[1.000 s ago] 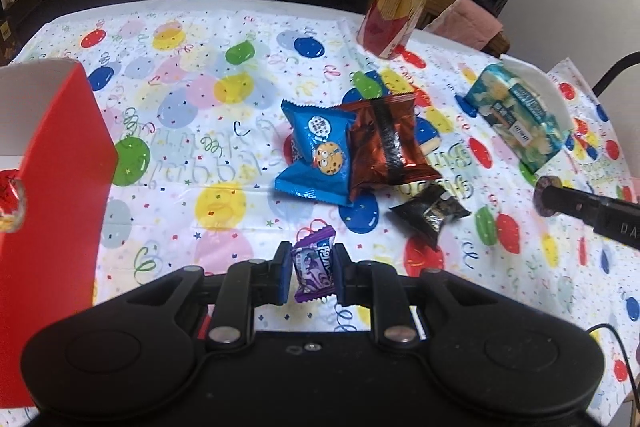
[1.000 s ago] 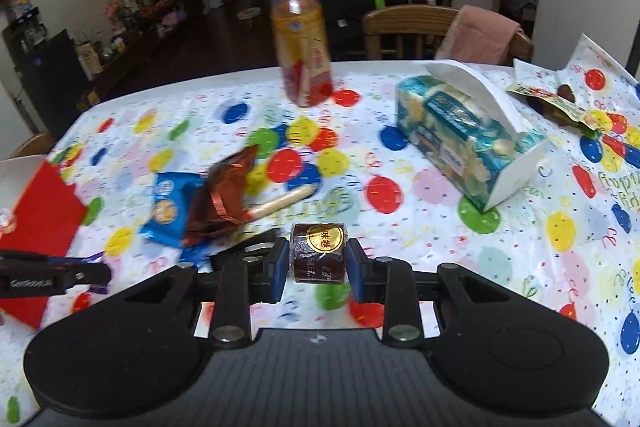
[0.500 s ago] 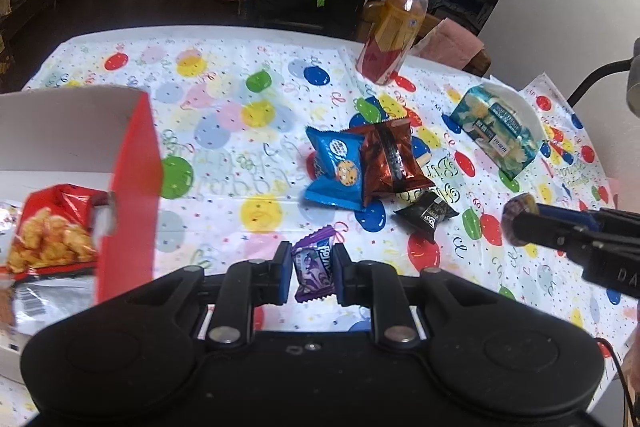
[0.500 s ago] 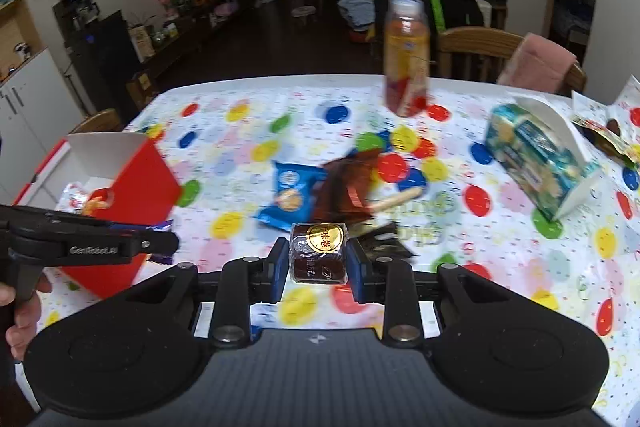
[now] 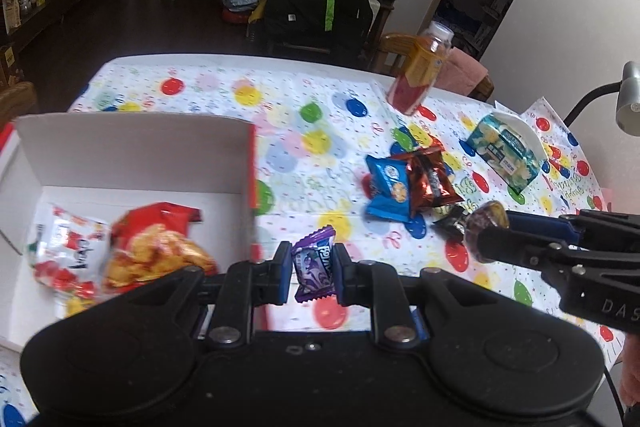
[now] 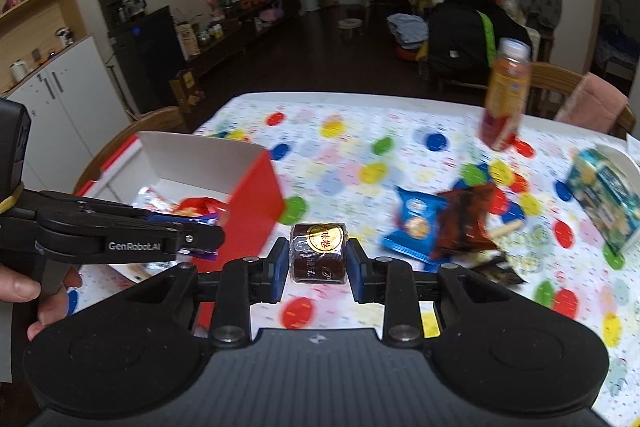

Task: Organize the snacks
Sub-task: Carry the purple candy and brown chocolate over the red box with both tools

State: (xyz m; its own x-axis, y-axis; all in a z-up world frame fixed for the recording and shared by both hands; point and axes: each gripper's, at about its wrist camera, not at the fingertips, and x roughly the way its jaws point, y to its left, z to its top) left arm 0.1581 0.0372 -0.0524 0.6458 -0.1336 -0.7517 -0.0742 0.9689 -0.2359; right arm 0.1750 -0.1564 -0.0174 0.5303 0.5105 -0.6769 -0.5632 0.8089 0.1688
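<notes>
Both grippers have risen and swung toward the red box: the left gripper clamps a purple candy near its wall, the right gripper pinches a brown roll, so both drops look imminent

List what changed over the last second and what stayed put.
Both grippers rose and swung left toward the red box, whose inside now shows. The left gripper stays shut on the purple candy, the right gripper on the brown cake. Snacks on the table stayed put.
</notes>
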